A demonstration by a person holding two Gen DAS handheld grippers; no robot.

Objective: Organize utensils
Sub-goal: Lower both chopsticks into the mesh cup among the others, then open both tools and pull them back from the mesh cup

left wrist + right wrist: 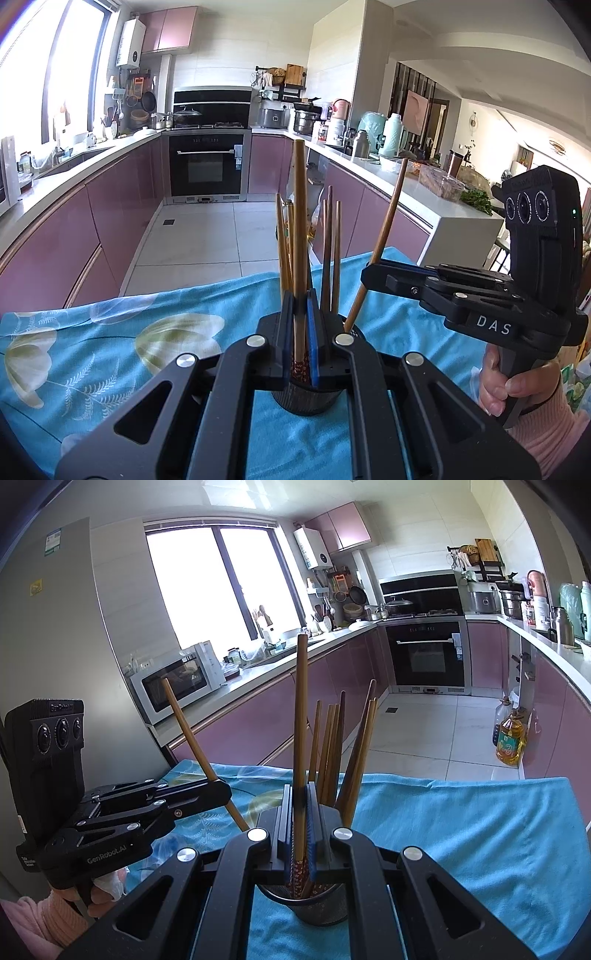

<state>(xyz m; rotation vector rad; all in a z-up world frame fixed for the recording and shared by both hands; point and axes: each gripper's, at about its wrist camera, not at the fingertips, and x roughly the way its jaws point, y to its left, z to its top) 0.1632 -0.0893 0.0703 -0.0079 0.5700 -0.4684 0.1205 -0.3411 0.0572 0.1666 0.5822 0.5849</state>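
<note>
A dark mesh holder [306, 400] stands on the blue flowered cloth [110, 332] with several brown chopsticks [330, 251] upright in it. My left gripper [300, 306] is shut on one chopstick [300, 221], held upright, its red patterned end down in the holder. At the right, my right gripper [366, 275] is shut on a tilted chopstick [386, 232] whose lower end reaches the holder's rim. In the right wrist view, the right gripper [301, 794] clamps its chopstick [301, 720] over the holder [321, 904]. The left gripper [223, 790] holds a slanted chopstick [192, 734].
The cloth-covered table [461, 830] ends at a tiled floor with pink cabinets on both sides. Oil bottles [511, 742] stand on the floor at the right. A microwave [173, 679] sits on the left counter, and an oven [207, 166] is at the far end.
</note>
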